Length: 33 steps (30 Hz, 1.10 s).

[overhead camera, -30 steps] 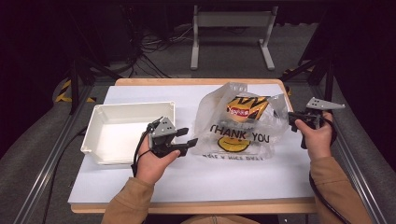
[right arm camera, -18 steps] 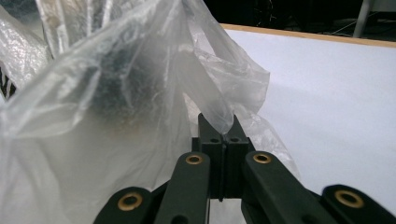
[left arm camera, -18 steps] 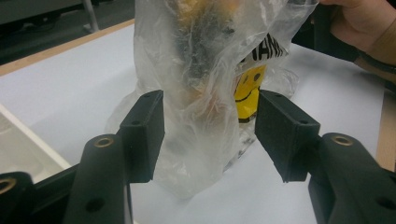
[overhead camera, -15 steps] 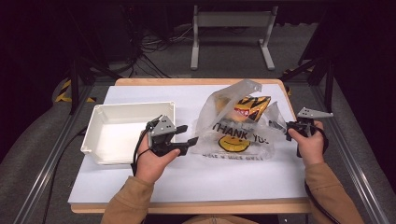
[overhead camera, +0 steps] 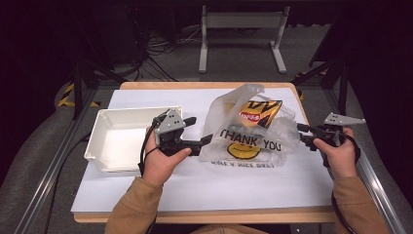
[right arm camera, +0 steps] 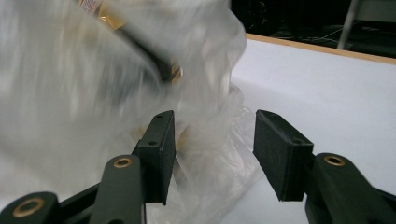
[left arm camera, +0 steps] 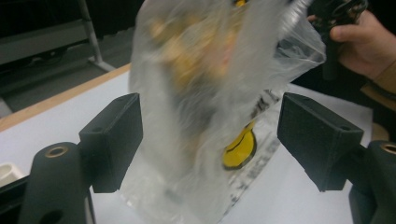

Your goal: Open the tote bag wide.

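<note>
Since the earlier frame both grippers' jaws have been opening: the right gripper (overhead camera: 303,135) now stands apart beside the clear plastic "THANK YOU" bag (overhead camera: 246,129) at frame centre, the left gripper (overhead camera: 200,131) apart around it, probably releasing it onto the white surface (overhead camera: 195,180).

bag print: plastic bag (left arm camera: 205,93) motion-blurred in both gripper views, lettering unreadable
snack packet (overhead camera: 255,113): label too small to read
tray (overhead camera: 104,146): near corner hidden behind left hand (overhead camera: 158,163)
</note>
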Each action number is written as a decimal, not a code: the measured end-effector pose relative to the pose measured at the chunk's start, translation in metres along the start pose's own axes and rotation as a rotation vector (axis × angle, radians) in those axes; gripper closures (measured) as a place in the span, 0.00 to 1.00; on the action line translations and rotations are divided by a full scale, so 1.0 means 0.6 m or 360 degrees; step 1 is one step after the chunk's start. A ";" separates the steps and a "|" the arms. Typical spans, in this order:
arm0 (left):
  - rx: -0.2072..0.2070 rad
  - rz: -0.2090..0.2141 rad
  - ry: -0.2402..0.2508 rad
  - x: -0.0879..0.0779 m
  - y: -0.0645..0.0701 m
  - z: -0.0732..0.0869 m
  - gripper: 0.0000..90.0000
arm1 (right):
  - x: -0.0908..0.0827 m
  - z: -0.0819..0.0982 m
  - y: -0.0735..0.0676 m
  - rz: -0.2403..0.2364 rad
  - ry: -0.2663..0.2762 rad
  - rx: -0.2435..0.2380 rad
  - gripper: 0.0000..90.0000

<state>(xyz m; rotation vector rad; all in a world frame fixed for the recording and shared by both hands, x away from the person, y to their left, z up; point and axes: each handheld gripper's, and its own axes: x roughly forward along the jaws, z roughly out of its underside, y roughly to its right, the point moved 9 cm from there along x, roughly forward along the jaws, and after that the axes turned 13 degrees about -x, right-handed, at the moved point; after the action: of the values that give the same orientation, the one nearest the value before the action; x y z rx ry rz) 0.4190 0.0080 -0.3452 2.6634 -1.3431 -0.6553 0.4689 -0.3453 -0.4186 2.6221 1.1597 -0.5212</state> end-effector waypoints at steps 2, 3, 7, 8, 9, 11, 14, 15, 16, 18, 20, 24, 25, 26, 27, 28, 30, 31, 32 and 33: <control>0.0018 -0.0006 0.0020 -0.002 0.005 -0.012 0.27 | -0.014 0.000 0.003 0.0024 0.0008 0.0000 0.54; 0.0025 -0.0009 0.0025 -0.003 0.004 -0.018 0.27 | -0.024 -0.001 0.003 0.0034 0.0025 0.0011 0.54; 0.0008 -0.0008 0.0050 -0.005 0.002 -0.036 0.26 | -0.057 -0.011 0.012 0.0093 0.0090 0.0010 0.54; 0.0009 -0.0009 0.0051 -0.003 0.002 -0.040 0.25 | -0.065 -0.015 0.014 0.0112 0.0106 0.0015 0.53; 0.0012 -0.0013 0.0054 -0.002 0.003 -0.043 0.23 | -0.074 -0.018 0.017 0.0132 0.0121 0.0013 0.53; 0.0043 0.0002 0.0088 0.005 0.012 -0.053 0.18 | -0.091 -0.022 0.020 0.0165 0.0141 0.0012 0.53; 0.0089 0.0003 0.0091 0.015 0.022 -0.057 0.11 | -0.116 -0.028 0.022 0.0213 0.0176 0.0009 0.53; 0.0107 -0.0006 0.0075 0.021 0.026 -0.057 0.09 | -0.123 -0.030 0.022 0.0222 0.0189 0.0021 0.53; 0.0118 -0.0013 0.0063 0.027 0.029 -0.058 0.09 | -0.123 -0.030 0.022 0.0222 0.0189 0.0021 0.53; 0.0136 -0.0019 0.0064 0.040 0.031 -0.065 0.10 | -0.136 -0.034 0.023 0.0247 0.0215 0.0023 0.53; 0.0152 -0.0029 0.0079 0.049 0.026 -0.075 0.10 | -0.144 -0.036 0.024 0.0255 0.0232 0.0019 0.53; 0.0156 -0.0033 0.0109 0.059 0.017 -0.089 0.10 | -0.150 -0.038 0.023 0.0256 0.0239 0.0017 0.52; 0.0159 -0.0032 0.0114 0.064 0.013 -0.093 0.10 | -0.152 -0.038 0.023 0.0258 0.0239 0.0019 0.52; 0.0152 -0.0031 0.0119 0.069 0.009 -0.096 0.11 | -0.154 -0.039 0.024 0.0261 0.0242 0.0017 0.52; 0.0158 -0.0011 0.0104 0.075 0.006 -0.097 0.15 | -0.156 -0.040 0.023 0.0262 0.0249 0.0019 0.52; 0.0164 0.0010 0.0089 0.079 0.003 -0.096 0.23 | -0.157 -0.041 0.023 0.0265 0.0251 0.0016 0.52; 0.0178 0.0040 0.0066 0.082 0.001 -0.094 0.56 | -0.159 -0.043 0.022 0.0264 0.0255 0.0017 0.52; 0.0161 0.0069 0.0020 0.084 -0.003 -0.089 0.56 | -0.160 -0.044 0.022 0.0270 0.0255 0.0005 0.52; 0.0157 0.0057 0.0022 0.084 -0.006 -0.090 0.83 | -0.162 -0.046 0.020 0.0268 0.0259 0.0001 0.52; 0.0159 0.0046 0.0018 0.083 -0.010 -0.089 0.90 | -0.162 -0.047 0.019 0.0269 0.0261 -0.0004 0.52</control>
<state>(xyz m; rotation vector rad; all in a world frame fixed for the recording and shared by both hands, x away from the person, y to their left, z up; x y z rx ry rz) 0.4717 -0.0334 -0.3150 2.7143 -1.4455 -0.5836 0.4231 -0.4082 -0.3527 2.7712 0.9683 -0.2760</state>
